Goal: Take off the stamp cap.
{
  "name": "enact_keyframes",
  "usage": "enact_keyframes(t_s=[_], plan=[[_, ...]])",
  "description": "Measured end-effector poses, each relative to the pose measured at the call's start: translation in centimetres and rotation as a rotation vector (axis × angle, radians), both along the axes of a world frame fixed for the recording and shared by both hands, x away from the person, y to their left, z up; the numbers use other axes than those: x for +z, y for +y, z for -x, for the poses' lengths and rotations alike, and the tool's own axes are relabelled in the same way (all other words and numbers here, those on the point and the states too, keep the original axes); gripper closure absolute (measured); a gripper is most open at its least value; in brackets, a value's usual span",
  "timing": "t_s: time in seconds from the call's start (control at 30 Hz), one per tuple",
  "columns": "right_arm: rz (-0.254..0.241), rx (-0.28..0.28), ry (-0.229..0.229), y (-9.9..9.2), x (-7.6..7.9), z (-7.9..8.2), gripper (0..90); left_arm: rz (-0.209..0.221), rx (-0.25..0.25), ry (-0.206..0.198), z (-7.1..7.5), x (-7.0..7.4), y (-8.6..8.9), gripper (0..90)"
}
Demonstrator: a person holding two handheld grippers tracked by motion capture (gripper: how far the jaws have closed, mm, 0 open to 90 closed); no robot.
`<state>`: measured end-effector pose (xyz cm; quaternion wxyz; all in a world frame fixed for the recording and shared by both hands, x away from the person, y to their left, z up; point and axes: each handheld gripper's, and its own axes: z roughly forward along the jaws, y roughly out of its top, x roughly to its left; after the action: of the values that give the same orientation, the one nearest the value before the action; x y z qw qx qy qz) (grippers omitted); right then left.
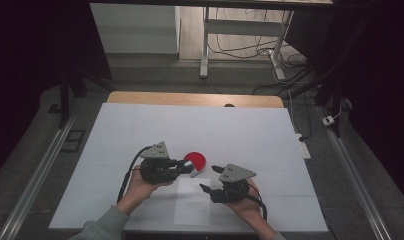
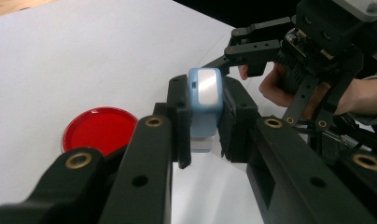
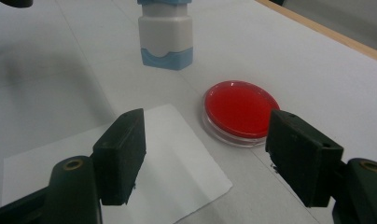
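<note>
The left gripper (image 1: 186, 166) is clamping a small blue-and-white stamp (image 2: 204, 108), holding it up off the table just beside the red dish (image 1: 196, 160). The right gripper (image 1: 210, 179) is hovering with its jaws wide apart and nothing between them, above the white sheet (image 3: 130, 177). I'd say the stamp is being carried toward inking or printing; next it needs lowering squarely, base flat, onto dish or sheet. A white cover (image 1: 140, 125) is lying over the wooden table (image 1: 140, 97); desk legs and cables are standing beyond in a dim room.
</note>
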<state>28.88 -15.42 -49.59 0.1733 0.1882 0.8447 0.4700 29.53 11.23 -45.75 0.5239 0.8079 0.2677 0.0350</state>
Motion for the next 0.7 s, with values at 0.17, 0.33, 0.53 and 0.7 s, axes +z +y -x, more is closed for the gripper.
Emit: enact_keyframes(t_s=[0.17,0.33,0.53,0.7], plan=[[-0.003,-0.002,0.002,0.3,-0.1,0.0,28.4,-0.001,0.0,0.001,0.0,-0.1,0.0,75.6],[0.0,-0.002,0.001,0.5,0.0,0.0,28.5,-0.002,0.003,0.001,-0.1,-0.1,0.0,75.6],[-0.006,0.008,0.005,1.0,0.0,0.2,28.5,-0.004,0.003,0.001,-0.1,-0.2,0.0,75.6],[-0.003,0.007,0.007,1.4,-0.1,0.3,28.6,0.003,0.003,0.004,-0.1,-0.2,0.0,75.6]])
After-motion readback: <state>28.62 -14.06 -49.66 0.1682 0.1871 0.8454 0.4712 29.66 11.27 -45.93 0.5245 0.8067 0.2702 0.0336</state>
